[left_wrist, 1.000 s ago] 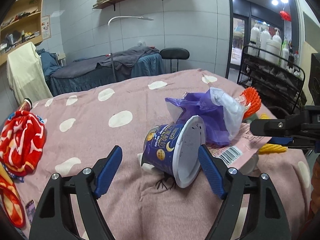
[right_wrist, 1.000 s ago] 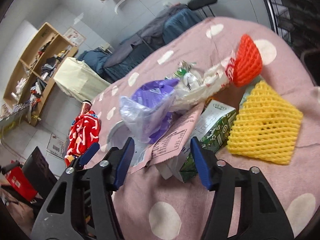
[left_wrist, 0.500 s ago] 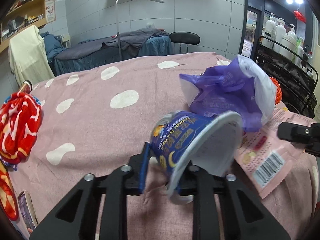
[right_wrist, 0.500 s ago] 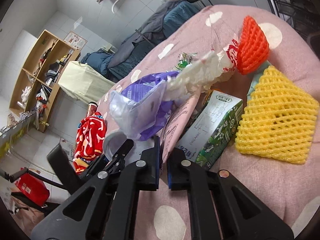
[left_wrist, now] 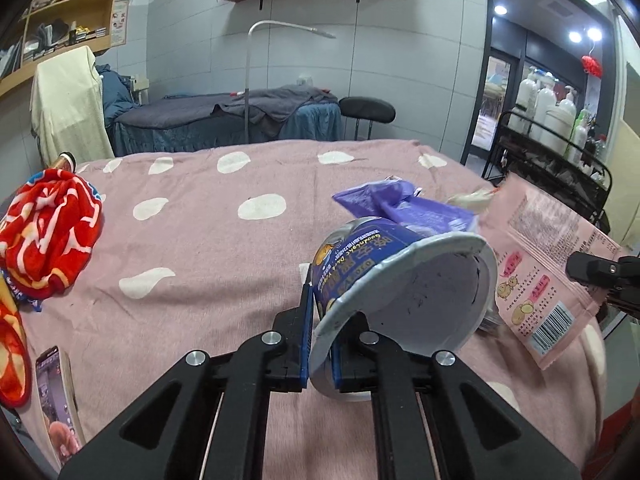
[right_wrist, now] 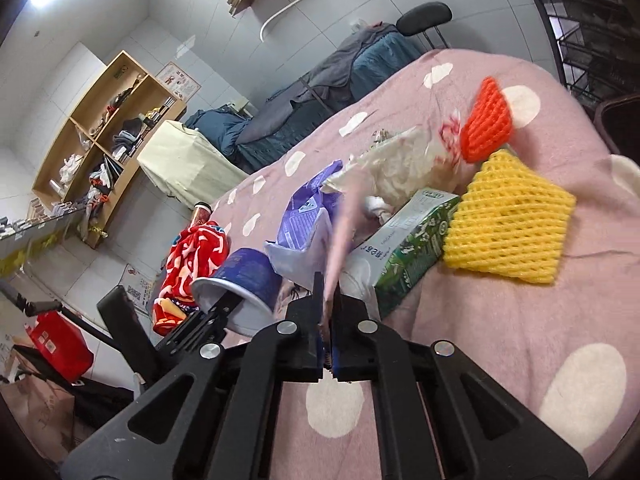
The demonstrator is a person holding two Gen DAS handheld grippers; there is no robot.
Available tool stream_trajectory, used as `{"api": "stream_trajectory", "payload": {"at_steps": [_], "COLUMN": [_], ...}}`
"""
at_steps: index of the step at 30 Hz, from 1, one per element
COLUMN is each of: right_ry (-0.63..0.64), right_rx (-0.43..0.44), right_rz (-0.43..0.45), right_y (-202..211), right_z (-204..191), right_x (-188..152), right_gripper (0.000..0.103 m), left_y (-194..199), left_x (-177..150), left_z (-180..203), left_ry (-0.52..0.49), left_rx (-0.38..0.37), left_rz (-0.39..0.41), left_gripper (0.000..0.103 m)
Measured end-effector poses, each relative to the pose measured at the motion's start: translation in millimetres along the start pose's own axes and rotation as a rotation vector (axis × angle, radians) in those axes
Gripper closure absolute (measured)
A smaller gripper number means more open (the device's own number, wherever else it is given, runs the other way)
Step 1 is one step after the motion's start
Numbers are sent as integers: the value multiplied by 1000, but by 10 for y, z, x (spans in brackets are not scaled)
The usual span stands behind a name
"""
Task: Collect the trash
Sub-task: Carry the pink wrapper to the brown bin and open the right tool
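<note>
My left gripper (left_wrist: pixel 320 312) is shut on the rim of a blue paper noodle cup (left_wrist: pixel 396 276), which hangs tilted above the pink dotted blanket (left_wrist: pixel 208 248). The same cup (right_wrist: pixel 244 280) shows at the lower left of the right wrist view. My right gripper (right_wrist: pixel 328 300) is shut on the edge of a pink snack packet (right_wrist: pixel 340 232), lifted and seen edge-on; in the left wrist view the packet (left_wrist: pixel 536 256) hangs at the right. A purple plastic bag (left_wrist: pixel 404 208) lies behind the cup.
A green carton (right_wrist: pixel 408 244), a yellow foam net (right_wrist: pixel 508 220), an orange foam net (right_wrist: pixel 486 120) and a white wrapper (right_wrist: pixel 400 164) lie on the blanket. A red patterned cloth (left_wrist: pixel 48 228) and a phone (left_wrist: pixel 56 396) sit at the left. A wire rack (left_wrist: pixel 556 160) stands right.
Both grippers have closed: the left on the cup's rim, the right on the pink packet. Cup and packet have since been lifted off the blanket and drawn back from the pile.
</note>
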State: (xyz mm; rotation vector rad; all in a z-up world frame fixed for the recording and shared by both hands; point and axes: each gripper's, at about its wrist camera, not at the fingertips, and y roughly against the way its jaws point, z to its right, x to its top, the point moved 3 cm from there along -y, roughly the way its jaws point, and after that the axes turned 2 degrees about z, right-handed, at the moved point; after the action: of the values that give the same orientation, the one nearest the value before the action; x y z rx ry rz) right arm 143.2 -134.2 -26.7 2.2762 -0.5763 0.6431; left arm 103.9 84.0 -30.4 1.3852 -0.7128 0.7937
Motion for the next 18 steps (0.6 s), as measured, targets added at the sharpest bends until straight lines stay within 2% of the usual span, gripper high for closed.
{"api": "stream_trajectory", "payload": {"at_steps": [4,10,14,18], "right_ry": [15,65,107,80], "right_rx": [4,-58,-155,-250], "right_rz": [31,125,230,294], "right_y": [170,472,761,995], "right_z": [13,79,246,533], "right_x": [-24,-28,36,115], "right_gripper": [99,99,99,99], "left_y": [212,375,379,362], "left_x": [-18,12,63,93], "left_z": [81,422,764,1129], "left_ry": [7,-45,-85,-141], "left_rx": [-43,-125,-212,-291], "left_rz": [35,77,86,97], "left_gripper": [95,95,95,95]}}
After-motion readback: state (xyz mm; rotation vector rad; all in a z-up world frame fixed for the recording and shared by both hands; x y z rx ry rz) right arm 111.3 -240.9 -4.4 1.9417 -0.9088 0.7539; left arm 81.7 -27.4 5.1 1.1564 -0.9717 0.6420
